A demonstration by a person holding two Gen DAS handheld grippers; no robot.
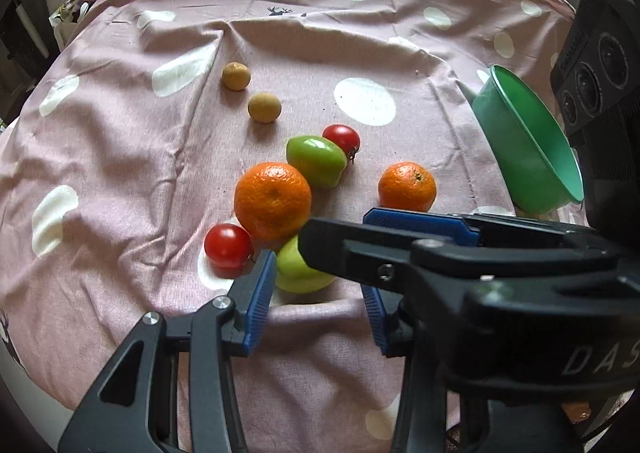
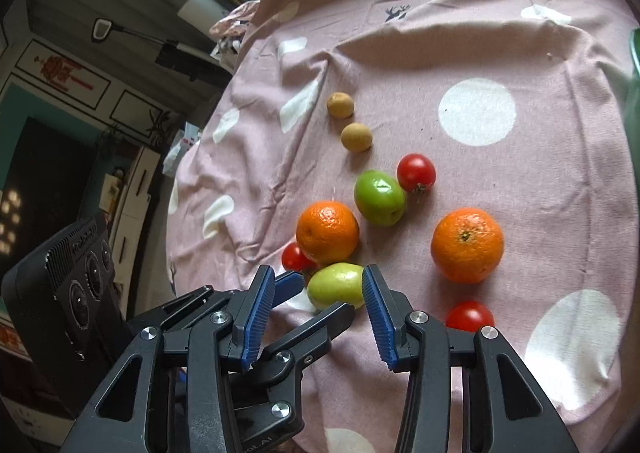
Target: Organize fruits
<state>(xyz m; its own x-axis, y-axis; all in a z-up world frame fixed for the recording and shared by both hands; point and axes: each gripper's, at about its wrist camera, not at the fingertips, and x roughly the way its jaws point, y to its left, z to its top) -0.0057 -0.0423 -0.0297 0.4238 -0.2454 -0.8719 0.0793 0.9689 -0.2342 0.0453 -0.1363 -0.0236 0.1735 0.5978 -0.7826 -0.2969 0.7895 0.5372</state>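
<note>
Between my right claw (image 2: 318, 319)'s parted, empty pads sits a pale green fruit (image 2: 335, 285): light, firm, smooth-skinned; I judge squeezing its widest middle safest. Left claw (image 1: 316, 293) also gapes.

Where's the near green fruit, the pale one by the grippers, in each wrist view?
Left wrist: the pale green fruit sits low centre, partly hidden behind the right gripper that crosses the picture, just below the big orange.
Right wrist: the same fruit sits low centre, between that gripper's fingers.
Shared landmark: the big orange touching a red tomato.
</note>
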